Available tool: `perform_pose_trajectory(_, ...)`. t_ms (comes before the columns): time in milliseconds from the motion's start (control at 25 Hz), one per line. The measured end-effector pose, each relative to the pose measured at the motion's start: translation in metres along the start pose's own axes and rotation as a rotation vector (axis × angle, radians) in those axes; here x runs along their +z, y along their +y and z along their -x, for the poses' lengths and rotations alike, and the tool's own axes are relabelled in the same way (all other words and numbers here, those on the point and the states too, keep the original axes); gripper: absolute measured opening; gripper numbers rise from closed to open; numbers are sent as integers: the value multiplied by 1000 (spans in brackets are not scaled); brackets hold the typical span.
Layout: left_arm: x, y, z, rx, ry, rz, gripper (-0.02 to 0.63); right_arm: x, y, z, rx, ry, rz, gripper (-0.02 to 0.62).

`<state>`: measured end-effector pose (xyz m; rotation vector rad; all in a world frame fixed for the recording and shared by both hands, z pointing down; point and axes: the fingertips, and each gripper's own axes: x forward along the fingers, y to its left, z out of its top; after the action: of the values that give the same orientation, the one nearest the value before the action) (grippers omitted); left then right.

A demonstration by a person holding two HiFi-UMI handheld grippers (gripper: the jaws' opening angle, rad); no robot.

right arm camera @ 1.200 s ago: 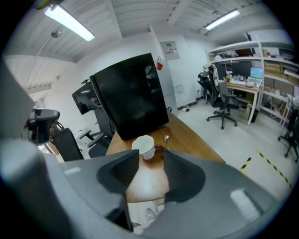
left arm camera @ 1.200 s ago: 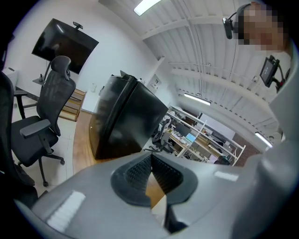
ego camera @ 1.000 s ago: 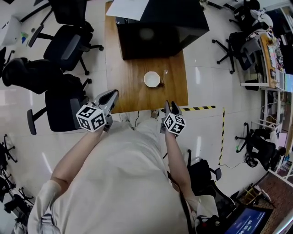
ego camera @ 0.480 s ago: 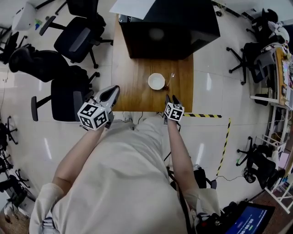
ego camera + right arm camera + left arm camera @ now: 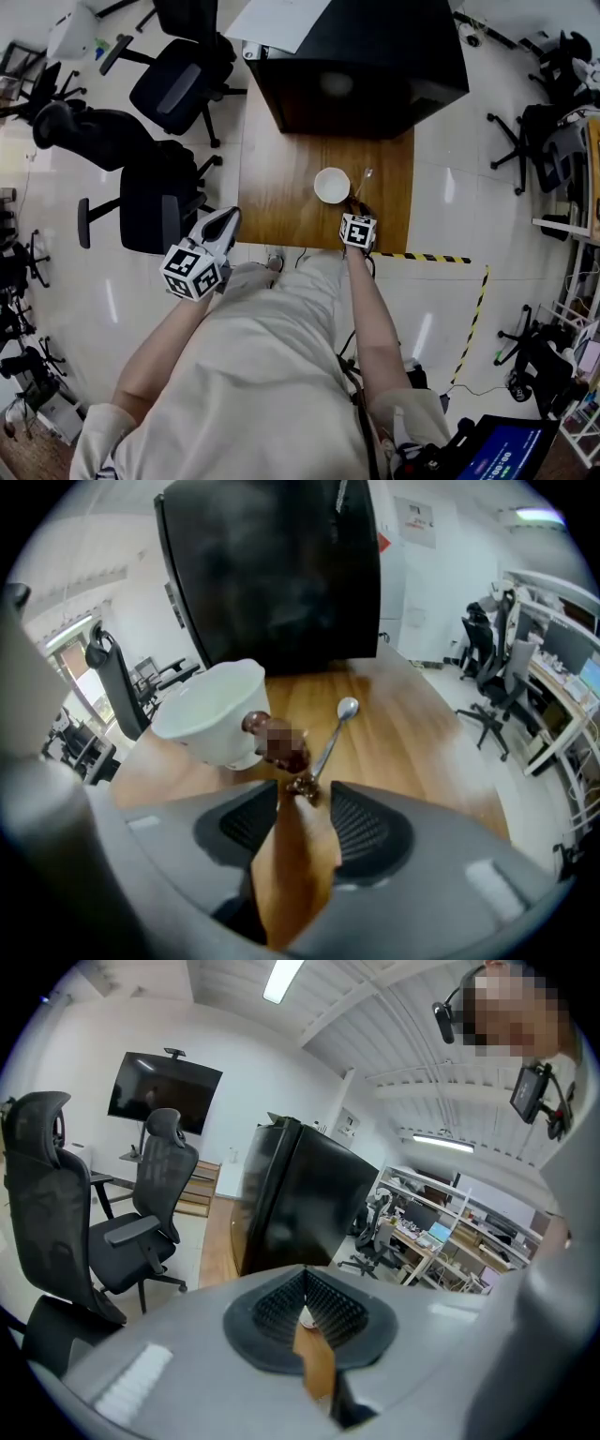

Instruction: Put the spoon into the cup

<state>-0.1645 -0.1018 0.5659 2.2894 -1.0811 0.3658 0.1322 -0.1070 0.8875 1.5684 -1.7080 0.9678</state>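
Observation:
A white cup (image 5: 332, 185) stands on the wooden table (image 5: 281, 178), with a metal spoon (image 5: 364, 178) lying flat just to its right. My right gripper (image 5: 354, 210) hangs low over the table's near edge, right behind the spoon. In the right gripper view the cup (image 5: 211, 726) is at the left, and the spoon (image 5: 330, 742) runs from its bowl down to a handle end at the tips of my right gripper (image 5: 302, 794). Those jaws have just been opening and grip nothing. My left gripper (image 5: 220, 228) hovers off the table's near left corner, its jaws (image 5: 305, 1274) together and empty.
A big black box (image 5: 366, 66) fills the table's far end, with a white sheet (image 5: 281, 23) on top. Black office chairs (image 5: 159, 197) stand left of the table. Yellow-black tape (image 5: 431, 256) marks the floor at the right. More chairs and desks (image 5: 497, 667) lie to the right.
My right gripper has sunk and moved forward to the table's near edge, up to the spoon's handle. The left gripper has stayed by the near left corner.

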Motion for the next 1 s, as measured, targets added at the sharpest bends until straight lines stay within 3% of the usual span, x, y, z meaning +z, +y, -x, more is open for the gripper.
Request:
perform_pose_trajectory(400,-1,2,1,27,6,-19,0,8,-6,-15,-61,6,-22,159)
perform_pose_trajectory(440,-1,2,1,28,5,-18,0,7,-8,-12,-74,9,-21,132)
perform_pose_trajectory(680,4,0,-4,24,-3,-15,0,-6,-39,-2,-123,23,-3,133)
perform_pose_trajectory(880,6,0,-8,23,-2,-15,0,2,-47,-9,-95,-15,6,149)
perform_pose_trajectory(1000,7,2,-9,26,-4,-8,0,1,-44,-8,-90,28,-5,129)
